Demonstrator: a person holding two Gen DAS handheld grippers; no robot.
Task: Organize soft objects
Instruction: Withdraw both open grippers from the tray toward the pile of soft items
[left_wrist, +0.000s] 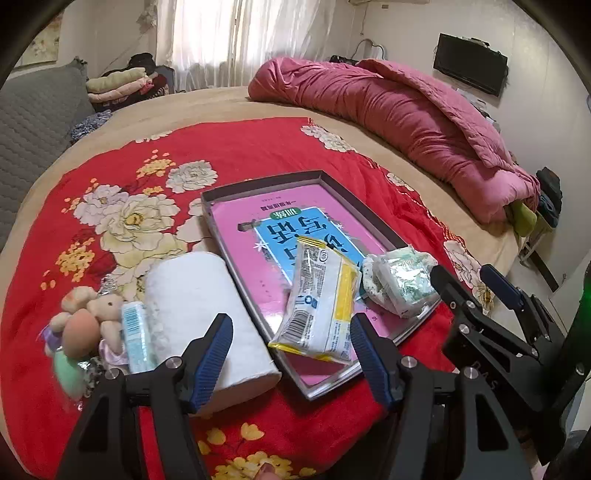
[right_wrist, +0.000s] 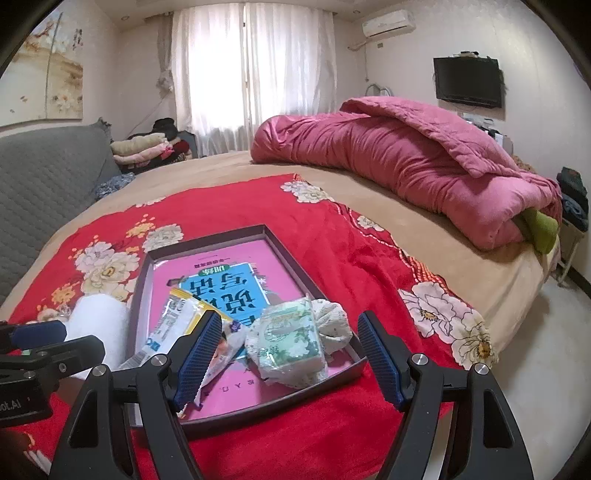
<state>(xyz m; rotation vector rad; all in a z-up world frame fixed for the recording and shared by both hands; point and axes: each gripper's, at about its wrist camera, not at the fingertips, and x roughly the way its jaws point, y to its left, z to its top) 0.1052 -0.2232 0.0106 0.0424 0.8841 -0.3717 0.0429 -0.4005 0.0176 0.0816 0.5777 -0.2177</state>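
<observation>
Both your grippers gape empty: left gripper (left_wrist: 291, 354) frames the yellow-white packet (left_wrist: 319, 302), long axis running away from you, in the tray (left_wrist: 258, 182); right gripper (right_wrist: 286, 352) faces the green tissue pack (right_wrist: 291, 341) beyond.

A wide bed with a tan sheet (right_wrist: 424, 229) fills the frame centre. A rolled pink quilt (right_wrist: 406, 162) lies upper right. White sheer curtains (right_wrist: 255, 74) cover a bright window, top centre. A black wall-mounted television (right_wrist: 467, 86) and white air conditioner (right_wrist: 388, 22) occupy the upper right; a grey quilted headboard (right_wrist: 40, 184) stands left.
</observation>
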